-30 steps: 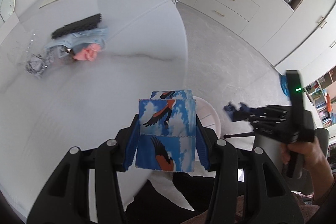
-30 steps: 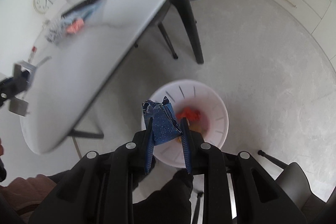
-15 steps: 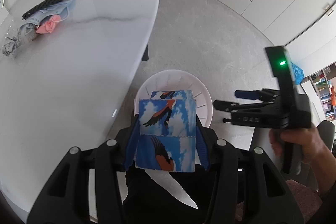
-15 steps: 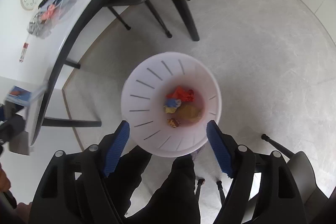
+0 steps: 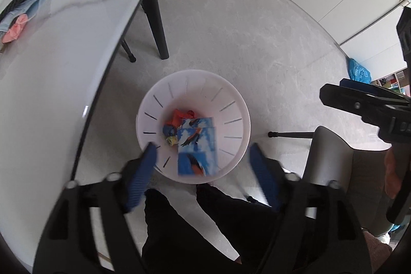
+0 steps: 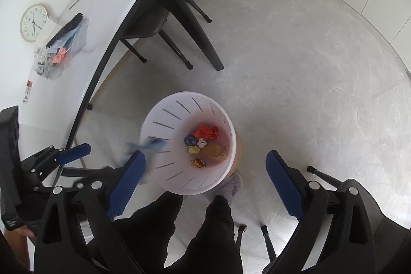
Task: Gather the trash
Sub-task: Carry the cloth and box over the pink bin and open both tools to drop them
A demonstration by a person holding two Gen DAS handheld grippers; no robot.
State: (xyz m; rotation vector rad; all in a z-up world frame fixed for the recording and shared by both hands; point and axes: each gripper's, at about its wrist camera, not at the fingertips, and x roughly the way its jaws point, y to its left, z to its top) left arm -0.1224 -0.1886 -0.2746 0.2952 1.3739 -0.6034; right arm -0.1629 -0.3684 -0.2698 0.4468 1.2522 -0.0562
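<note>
Over the white slotted bin [image 5: 232, 104] on the floor: left gripper [image 5: 203, 172], fingers opening, nothing gripped; bird-print carton [image 5: 197, 145] loose between them, above crumpled trash [image 6: 203, 140] inside. Right gripper [image 6: 205, 177], fingers opening wide, empty. Beside the bin: white table [image 5: 51, 68].

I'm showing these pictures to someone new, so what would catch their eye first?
Probably the blue bird-print carton, loose between the opening left tongs, over the white slotted bin on the floor beside the white table. Next, the crumpled red, blue and yellow trash at the bin's bottom, seen between the opening, empty right tongs.
</note>
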